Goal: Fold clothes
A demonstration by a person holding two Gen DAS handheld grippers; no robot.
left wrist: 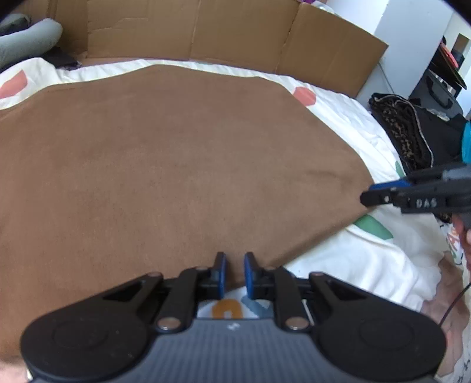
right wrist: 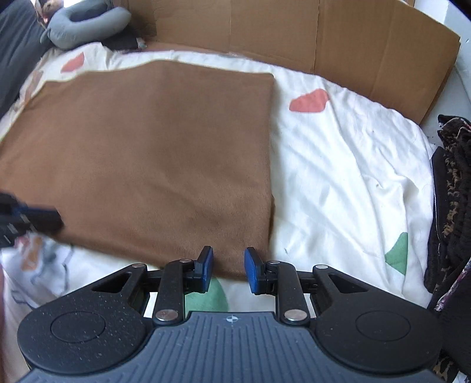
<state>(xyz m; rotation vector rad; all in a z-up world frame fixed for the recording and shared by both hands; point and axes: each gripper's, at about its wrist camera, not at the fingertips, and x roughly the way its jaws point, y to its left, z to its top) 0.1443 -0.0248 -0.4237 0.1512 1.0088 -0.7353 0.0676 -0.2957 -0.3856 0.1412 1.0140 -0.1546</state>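
A brown cloth (left wrist: 176,153) lies spread flat on a white duvet (left wrist: 368,259) printed with coloured shapes. My left gripper (left wrist: 234,272) hovers at the cloth's near edge, fingers a small gap apart, with the hem lying between them and nothing pinched. In the right wrist view the same brown cloth (right wrist: 147,162) fills the left half. My right gripper (right wrist: 228,268) stands open at its near right corner, the edge running between its fingers. Each gripper shows in the other's view: the right gripper (left wrist: 379,194) at the cloth's right corner, the left gripper (right wrist: 32,219), blurred, at the left edge.
A cardboard wall (right wrist: 323,38) stands along the far side of the bed. A grey pillow (right wrist: 85,26) lies at the far left. Dark leopard-print clothes (right wrist: 453,191) are piled along the right edge. The bare duvet (right wrist: 353,176) stretches right of the cloth. A hand (left wrist: 462,232) holds the right gripper.
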